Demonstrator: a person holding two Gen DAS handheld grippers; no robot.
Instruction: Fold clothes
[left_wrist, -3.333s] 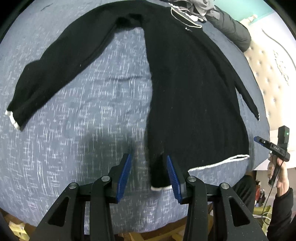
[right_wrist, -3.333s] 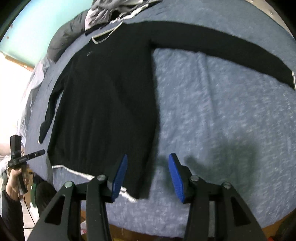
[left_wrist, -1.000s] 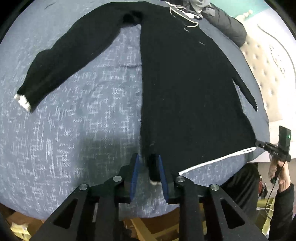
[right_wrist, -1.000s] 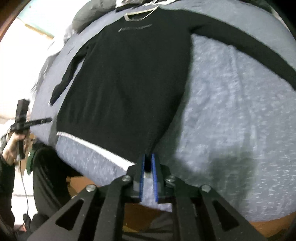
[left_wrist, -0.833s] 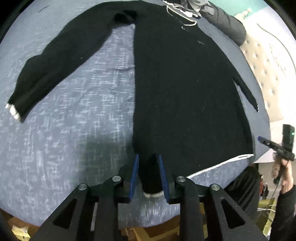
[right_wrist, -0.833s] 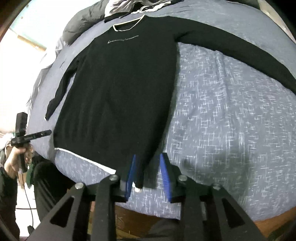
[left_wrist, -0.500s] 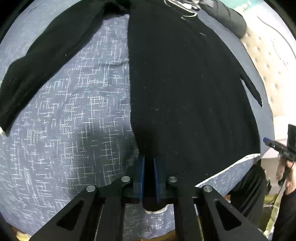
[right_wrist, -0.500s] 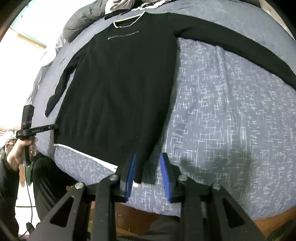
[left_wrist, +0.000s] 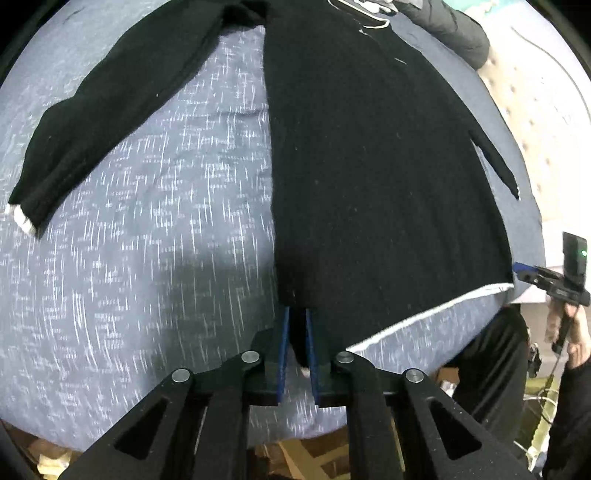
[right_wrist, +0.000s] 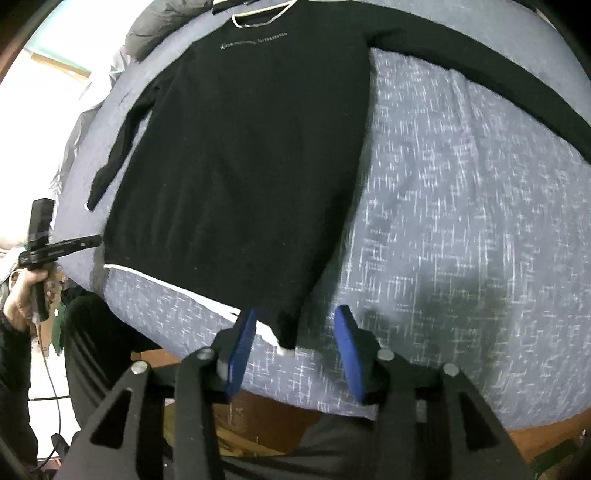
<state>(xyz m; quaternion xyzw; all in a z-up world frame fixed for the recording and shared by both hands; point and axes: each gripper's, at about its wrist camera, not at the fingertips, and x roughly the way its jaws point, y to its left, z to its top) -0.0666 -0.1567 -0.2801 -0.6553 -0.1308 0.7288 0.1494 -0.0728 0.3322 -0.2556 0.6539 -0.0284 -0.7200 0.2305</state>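
Left wrist view: a black sweater (left_wrist: 369, 166) is spread flat on a blue-grey bed (left_wrist: 147, 258), stretching away ahead of the left claw (left_wrist: 296, 343). The blue pads of this claw are pressed close together, and the near hem corner of the sweater is pinched between them. A bit of the white hem edge can be seen in the narrow gap. One sleeve is laid out far ahead and to the left of the claw, with a white cuff at its end. The white hem line runs off to the right of the claw, toward the right claw (left_wrist: 524, 271), which is held in a hand (left_wrist: 569, 328) at the edge of the bed.

Right wrist view: the right claw (right_wrist: 295, 343) is seen with its blue pads wide apart. The other hem corner of the sweater (right_wrist: 251, 147) lies between them, nearer the left pad, and is not gripped. The sweater body is spread ahead and to the left of this claw on the bed (right_wrist: 461, 221). A long sleeve runs ahead and off to the right. Far to the left, the left claw (right_wrist: 92, 242) is held in a hand (right_wrist: 26, 295).
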